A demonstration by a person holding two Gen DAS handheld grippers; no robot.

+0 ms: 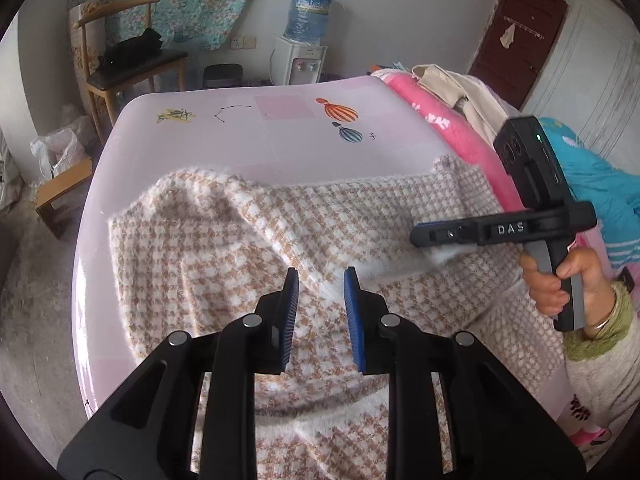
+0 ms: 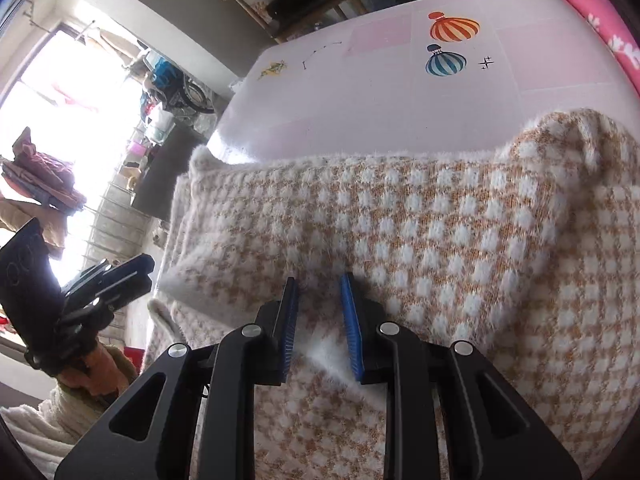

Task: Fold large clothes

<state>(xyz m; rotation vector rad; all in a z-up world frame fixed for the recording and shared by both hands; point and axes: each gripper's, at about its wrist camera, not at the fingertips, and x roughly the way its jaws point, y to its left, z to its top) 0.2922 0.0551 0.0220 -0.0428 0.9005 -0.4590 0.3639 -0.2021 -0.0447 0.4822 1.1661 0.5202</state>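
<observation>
your checked sweater [image 1: 248,240] lies spread on the pink bench [image 1: 280,152], its far part folded over. your left hand-held gripper [image 1: 320,280] hangs over it, pads parted, gripping nothing. your right hand-held gripper [image 2: 318,284] is likewise released, a white fuzzy edge lying loose between its pads.

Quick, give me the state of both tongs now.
Left tongs: open, holding nothing, over the houndstooth sweater.
Right tongs: open, holding nothing.
</observation>
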